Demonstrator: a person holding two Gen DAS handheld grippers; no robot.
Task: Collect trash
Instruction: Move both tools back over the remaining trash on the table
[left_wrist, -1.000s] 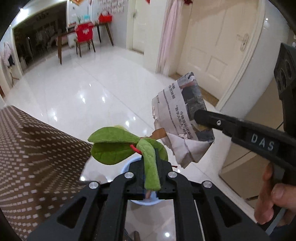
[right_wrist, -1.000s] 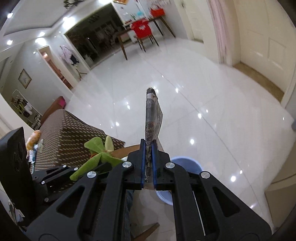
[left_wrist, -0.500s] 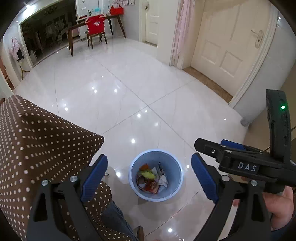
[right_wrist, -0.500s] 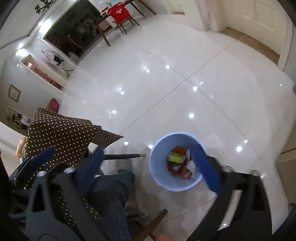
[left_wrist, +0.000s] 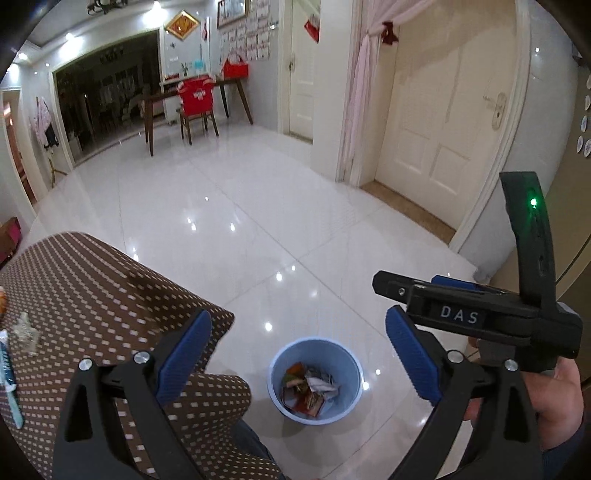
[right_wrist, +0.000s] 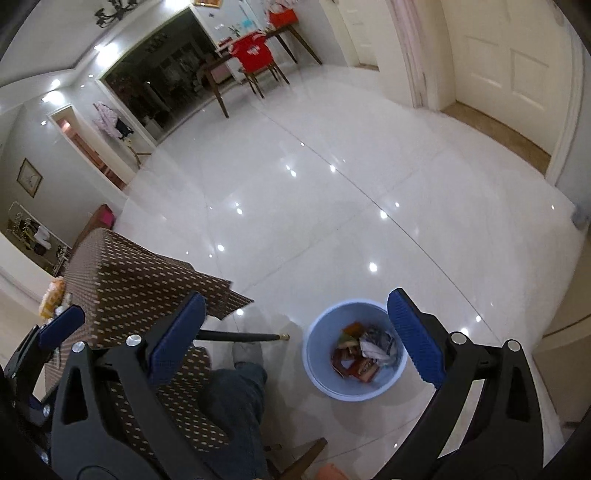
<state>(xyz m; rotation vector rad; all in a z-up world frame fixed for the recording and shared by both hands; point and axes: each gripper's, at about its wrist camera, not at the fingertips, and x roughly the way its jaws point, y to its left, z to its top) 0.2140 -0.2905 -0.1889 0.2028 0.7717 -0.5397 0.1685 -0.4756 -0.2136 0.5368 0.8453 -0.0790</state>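
Observation:
A light blue trash bin (left_wrist: 316, 380) stands on the white floor below both grippers, with crumpled paper and wrappers (left_wrist: 310, 387) inside; it also shows in the right wrist view (right_wrist: 352, 350). My left gripper (left_wrist: 295, 354) is open and empty, high above the bin. My right gripper (right_wrist: 295, 339) is open and empty too, above the bin's left side; it shows from the side in the left wrist view (left_wrist: 413, 291). A small clear bottle (left_wrist: 26, 332) and a blue-white wrapper (left_wrist: 9, 373) lie on the table at far left.
A table with a brown dotted cloth (left_wrist: 92, 295) is at the left, its corner next to the bin. The person's leg (right_wrist: 232, 398) and a chair leg (right_wrist: 243, 336) are below. Glossy white floor (left_wrist: 221, 221) stretches ahead; doors are at the right.
One second ago my left gripper held green leaves and my right held a newspaper piece. Both opened and dropped them into the bin. Both grippers have since tilted up slightly.

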